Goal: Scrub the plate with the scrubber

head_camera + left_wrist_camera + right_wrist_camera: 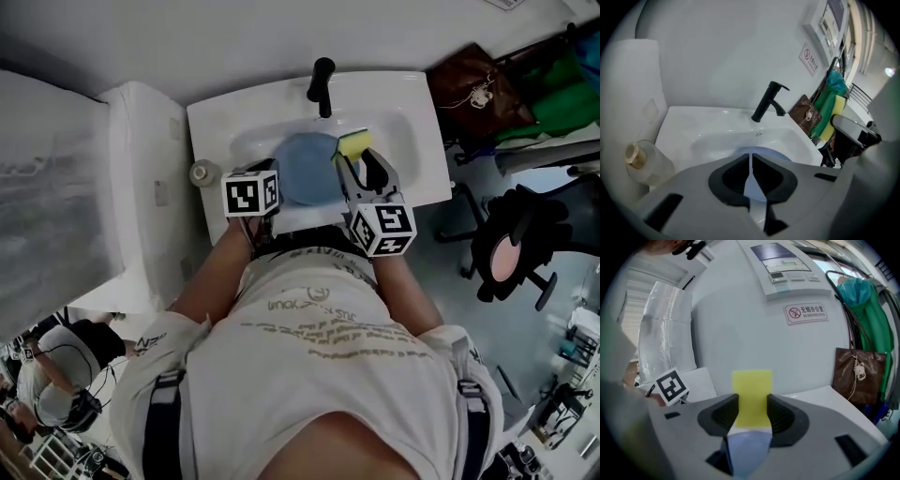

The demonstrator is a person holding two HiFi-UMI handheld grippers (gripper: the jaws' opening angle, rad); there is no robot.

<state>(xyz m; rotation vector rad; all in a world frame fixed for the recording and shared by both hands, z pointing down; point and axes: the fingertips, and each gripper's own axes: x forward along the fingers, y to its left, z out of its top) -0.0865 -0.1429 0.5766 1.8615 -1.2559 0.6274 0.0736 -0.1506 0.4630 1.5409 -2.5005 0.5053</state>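
My left tongs [272, 187] were clamped thin on the plate's [307, 169] near rim, holding it in the sink [403, 112] basin, below the tap [322, 86]. My right tongs [361, 161] gripped the scrubber [354, 142] at the plate's far right edge. To scrub well, I judged, I should lay it flat and sweep across against a steady rim. Room was tight: tap behind, basin walls either side, a bottle [202, 172] at the sink's left edge.

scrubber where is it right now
In the head view the yellow scrubber sits clamped in the right gripper over the white sink, at the blue plate's upper-right edge, just below and right of the black faucet.
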